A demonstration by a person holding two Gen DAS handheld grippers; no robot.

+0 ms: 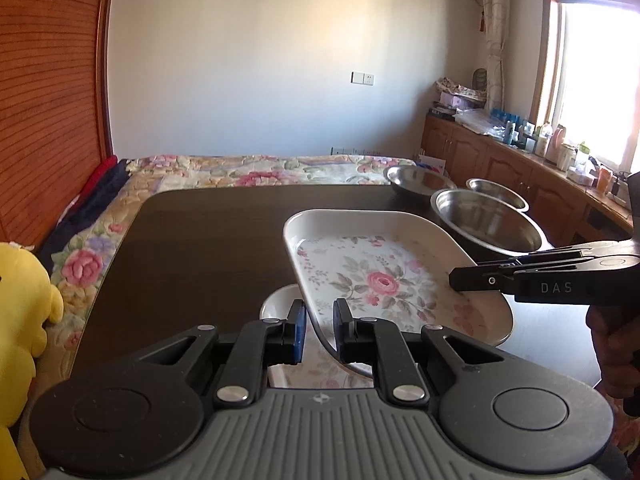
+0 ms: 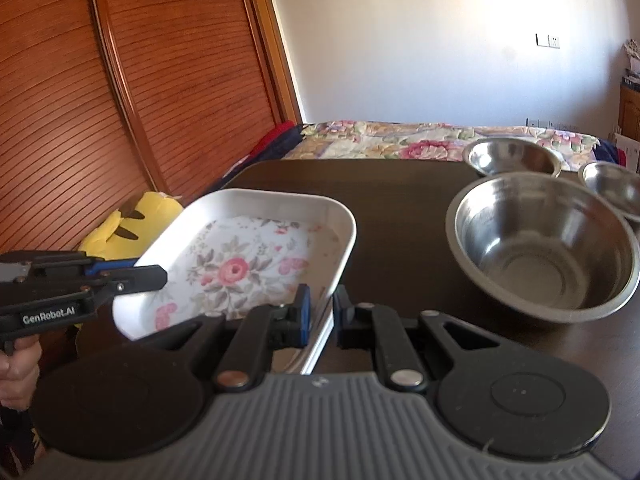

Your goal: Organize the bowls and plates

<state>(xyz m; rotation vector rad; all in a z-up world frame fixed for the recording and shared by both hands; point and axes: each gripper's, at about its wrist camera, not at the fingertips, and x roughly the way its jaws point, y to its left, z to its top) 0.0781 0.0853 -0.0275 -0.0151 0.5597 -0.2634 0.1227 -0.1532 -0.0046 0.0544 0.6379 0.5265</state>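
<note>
- Dark wooden table [image 1: 208,240]: fills the middle ground of both wrist views; bed with floral cover [image 1: 256,170] beyond its far edge at 12 o'clock.
- Floral rectangular plate [image 1: 380,276]: white, rose print on the floor, raised rim; held tilted above the table, gripped at two opposite edges; a second white floral dish [image 1: 276,304] partly visible directly beneath, at 7 o'clock of the held plate in the left wrist view.
- Large steel bowl [image 2: 540,248]: upright on the table, at 3 o'clock of the plate in the right wrist view, apart from the plate.
- Medium steel bowl [image 2: 512,158]: upright at 12 o'clock of the large bowl, near the table's far edge.
- Small steel bowl [image 2: 616,188]: at 2 o'clock of the large bowl, cut by the frame edge.
- Left gripper [image 1: 320,330]: blue-padded jaws pinching the plate's near rim.
- Right gripper [image 2: 322,314]: jaws likewise clamped on the plate's rim, at the opposite side; also visible entering from 3 o'clock in the left wrist view.
- Yellow plush toy [image 2: 124,228]: off the table at 9 o'clock, against the slatted wooden door [image 2: 120,100].
</note>
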